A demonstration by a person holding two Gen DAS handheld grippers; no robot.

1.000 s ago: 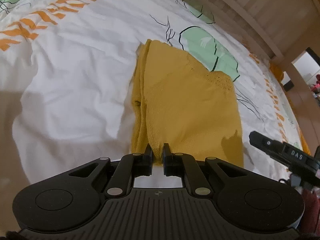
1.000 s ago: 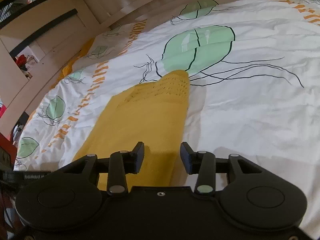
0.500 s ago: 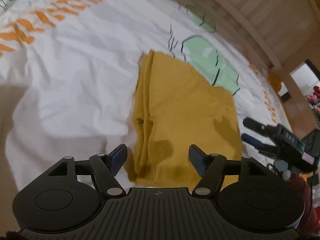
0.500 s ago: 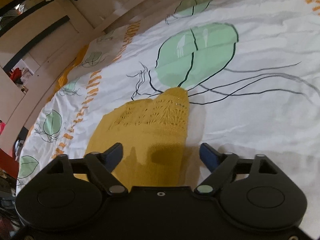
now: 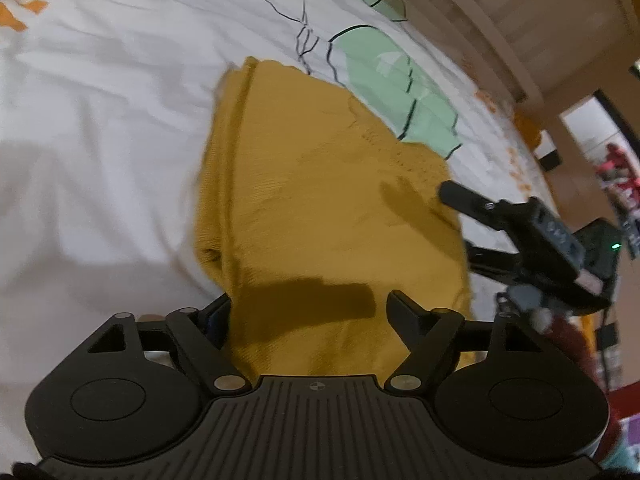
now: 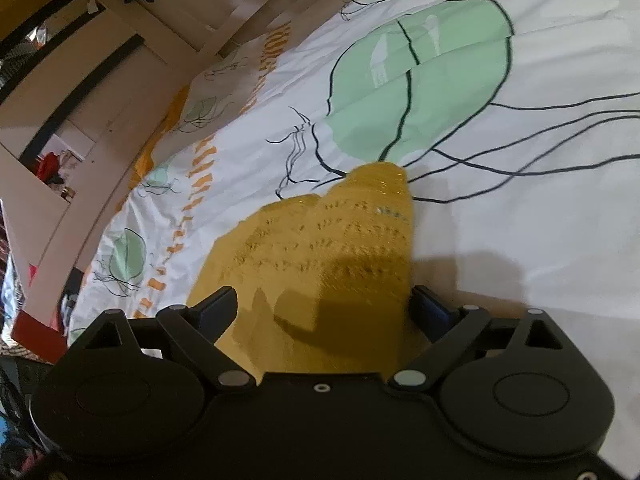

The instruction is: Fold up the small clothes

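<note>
A mustard yellow knitted garment (image 5: 320, 200) lies folded flat on the white patterned bedsheet (image 5: 100, 120). My left gripper (image 5: 310, 312) is open wide over the garment's near end, its fingers apart on either side of the cloth. My right gripper (image 6: 324, 304) is open wide over the garment's other side (image 6: 320, 248), with the lacy knit edge ahead of it. The right gripper also shows in the left wrist view (image 5: 520, 224) at the garment's right edge.
The sheet (image 6: 520, 220) carries green jellyfish prints (image 6: 420, 80) and orange marks. A wooden bed rail (image 5: 500, 20) runs along the far side. A doorway and wooden furniture (image 6: 60, 100) lie beyond the bed's edge.
My left gripper let go of the garment's near edge and opened wide. My right gripper opened wider. Both moved in low over the garment.
</note>
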